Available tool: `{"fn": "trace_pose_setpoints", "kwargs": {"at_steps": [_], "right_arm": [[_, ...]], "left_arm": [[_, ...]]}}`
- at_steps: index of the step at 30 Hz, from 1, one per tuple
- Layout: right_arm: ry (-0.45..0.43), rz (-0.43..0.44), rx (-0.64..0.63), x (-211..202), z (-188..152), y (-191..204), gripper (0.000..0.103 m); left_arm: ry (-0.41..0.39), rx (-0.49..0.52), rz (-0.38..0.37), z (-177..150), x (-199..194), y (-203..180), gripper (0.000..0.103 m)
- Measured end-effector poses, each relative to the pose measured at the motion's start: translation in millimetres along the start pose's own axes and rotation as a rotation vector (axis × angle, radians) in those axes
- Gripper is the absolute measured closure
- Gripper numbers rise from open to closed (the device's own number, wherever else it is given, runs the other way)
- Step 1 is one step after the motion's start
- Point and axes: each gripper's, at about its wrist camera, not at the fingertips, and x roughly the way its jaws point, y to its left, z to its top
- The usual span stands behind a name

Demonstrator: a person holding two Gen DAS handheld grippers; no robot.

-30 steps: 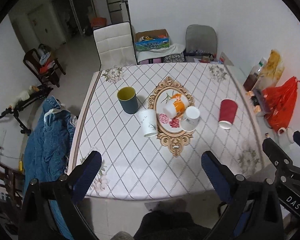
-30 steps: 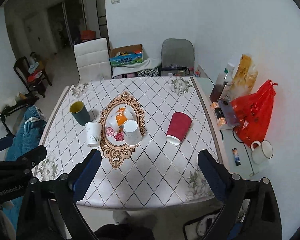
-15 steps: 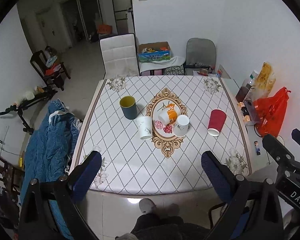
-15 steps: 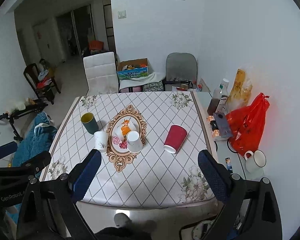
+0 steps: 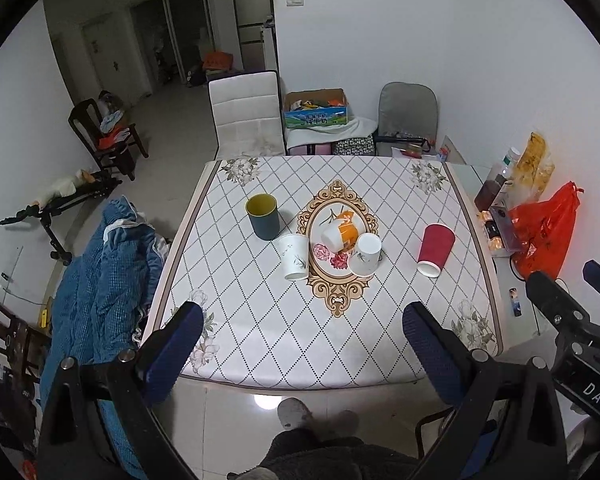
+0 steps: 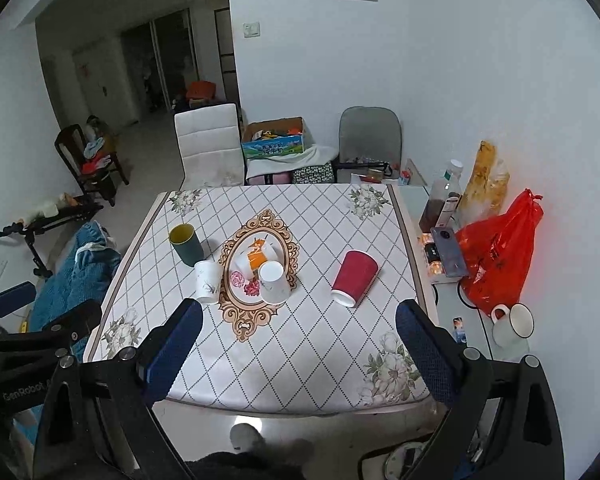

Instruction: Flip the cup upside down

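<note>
"DAS" on right gripper (image 5: 596, 390); "GenRobot" on left gripper (image 6: 24, 394); carton (image 5: 315, 116) print unreadable.

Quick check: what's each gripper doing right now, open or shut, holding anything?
Left gripper: open, holding nothing, short of the table.
Right gripper: open, holding nothing, also short of the cups.

L gripper (image 5: 300, 344): jaws wide, empty | R gripper (image 6: 298, 336): same

Home dining room. Table (image 5: 340, 360) with floral diamond-pattern cloth, white chair (image 5: 246, 114) and grey chair (image 5: 408, 112) behind it against the wall, wooden chair (image 5: 100, 136) piled with clothes, blue quilt (image 5: 96, 292) at left, red plastic bag (image 6: 500, 252) on the side counter.
</note>
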Motion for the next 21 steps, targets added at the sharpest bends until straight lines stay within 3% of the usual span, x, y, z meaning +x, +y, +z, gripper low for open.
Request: {"fn": "trace_pose_setpoints", "kwargs": {"at_steps": [21], "right_arm": [[0.010, 0.018, -0.023, 6.5, 2.4, 0.1, 0.004]], "left_arm": [[-0.004, -0.010, 0.010, 0.5, -1.3, 1.3, 0.001]]}}
